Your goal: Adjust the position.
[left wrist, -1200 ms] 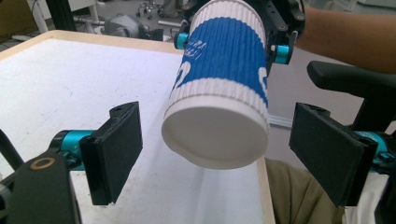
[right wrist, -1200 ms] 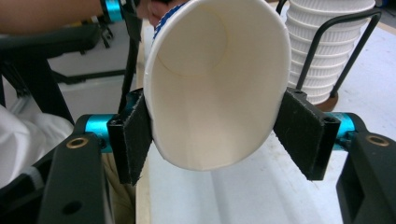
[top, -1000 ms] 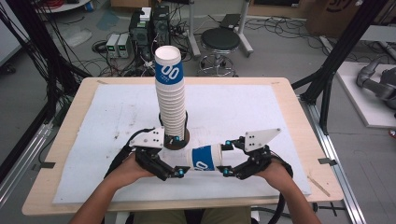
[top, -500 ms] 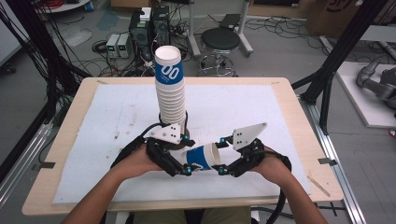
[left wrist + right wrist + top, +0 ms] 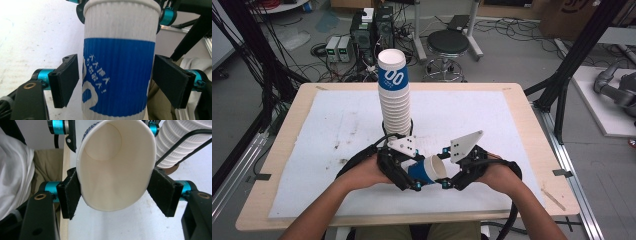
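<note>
The right gripper (image 5: 115, 192) pinches the paper cup (image 5: 428, 169) at its rim; the left gripper (image 5: 117, 82), jaws just closing, flanks its base without touching.

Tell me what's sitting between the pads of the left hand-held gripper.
A blue-and-white paper cup stands between the left hand-held gripper's pads, with slim gaps either side as its jaws have just been closing. The left gripper view shows it.

Paper cup (image 5: 120, 62) base and rim beyond the left gripper view's edges
</note>
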A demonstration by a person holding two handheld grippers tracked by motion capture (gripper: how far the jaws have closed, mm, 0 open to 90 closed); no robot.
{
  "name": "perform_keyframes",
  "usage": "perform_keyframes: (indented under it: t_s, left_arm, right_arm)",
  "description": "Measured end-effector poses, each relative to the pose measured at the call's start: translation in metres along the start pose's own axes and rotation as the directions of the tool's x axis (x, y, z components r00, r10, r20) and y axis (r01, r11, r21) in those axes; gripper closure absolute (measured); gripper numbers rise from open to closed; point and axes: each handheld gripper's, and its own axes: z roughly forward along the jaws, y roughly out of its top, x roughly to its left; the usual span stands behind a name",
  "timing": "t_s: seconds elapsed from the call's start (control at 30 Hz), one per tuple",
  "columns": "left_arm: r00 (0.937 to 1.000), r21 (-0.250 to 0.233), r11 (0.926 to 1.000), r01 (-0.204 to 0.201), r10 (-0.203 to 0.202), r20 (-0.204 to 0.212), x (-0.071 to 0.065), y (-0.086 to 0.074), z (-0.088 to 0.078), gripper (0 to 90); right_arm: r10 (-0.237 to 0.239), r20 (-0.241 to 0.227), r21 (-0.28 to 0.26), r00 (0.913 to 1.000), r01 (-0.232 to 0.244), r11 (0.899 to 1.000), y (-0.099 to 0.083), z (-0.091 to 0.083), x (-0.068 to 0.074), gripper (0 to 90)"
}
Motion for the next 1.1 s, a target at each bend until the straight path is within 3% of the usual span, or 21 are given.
perform_keyframes:
  t_s: [0.27,0.6,0.87,1.1]
  left_arm:
    - [0.9999,0.067,0.9978,0.002,-0.003,0.016,0.001,0.0,0.008,26.4]
    - [0.9996,0.09,0.996,0.007,-0.01,0.027,0.001,-0.001,0.014,28.2]
    - [0.9993,0.025,0.9997,0.007,-0.008,0.037,0.001,-0.008,0.016,27.1]
    - [0.9988,-0.073,0.9973,0.012,-0.008,0.049,0.001,-0.014,0.012,26.2]
  right_arm:
    - [-0.038,0.006,0.074,0.9992,0.038,0.997,0.009,0.006,0.004,30.3]
    - [-0.046,-0.003,0.112,0.9989,0.046,0.993,0.011,0.01,0.006,29.6]
    - [-0.04,-0.012,0.105,0.9991,0.041,0.994,0.01,0.009,0.006,24.6]
    - [0.008,-0.019,-0.015,0.9998,-0.008,1.0,0.006,0.003,0.003,21.0]
